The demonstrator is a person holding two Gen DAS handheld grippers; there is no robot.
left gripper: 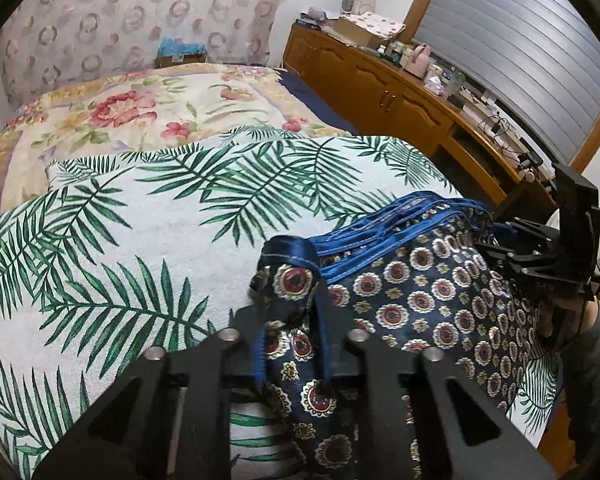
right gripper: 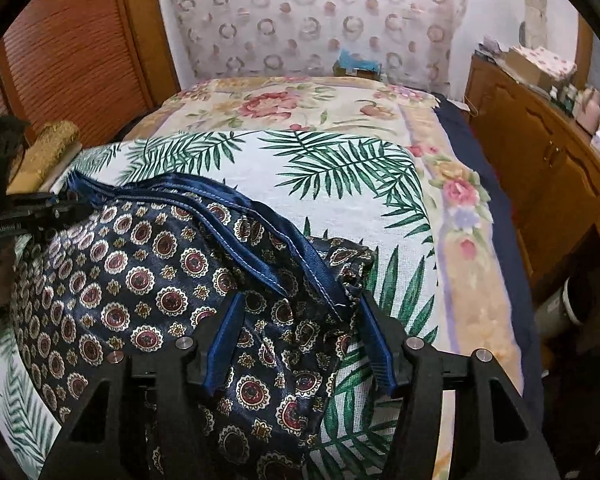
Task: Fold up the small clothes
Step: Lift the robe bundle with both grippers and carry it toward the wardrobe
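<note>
A navy satin garment (left gripper: 420,292) (right gripper: 140,272), printed with red-and-white medallions and edged with a blue waistband, lies crumpled on a palm-leaf cloth (left gripper: 140,220) (right gripper: 340,200). My left gripper (left gripper: 294,320) is shut on one bunched corner of it, and the cloth hangs down between the fingers. In the right wrist view it (right gripper: 72,208) shows at the garment's far left end. My right gripper (right gripper: 300,320) stands wide over the other corner, its blue pads (right gripper: 224,336) on either side of the fabric without squeezing it. The left wrist view shows it (left gripper: 500,248) at the right edge.
The palm-leaf cloth covers a bed with a floral bedspread (left gripper: 140,112) (right gripper: 300,108). A wooden cabinet (left gripper: 380,88) (right gripper: 540,152) crowded with small items runs along the right side. A patterned curtain (right gripper: 320,20) hangs behind the bed.
</note>
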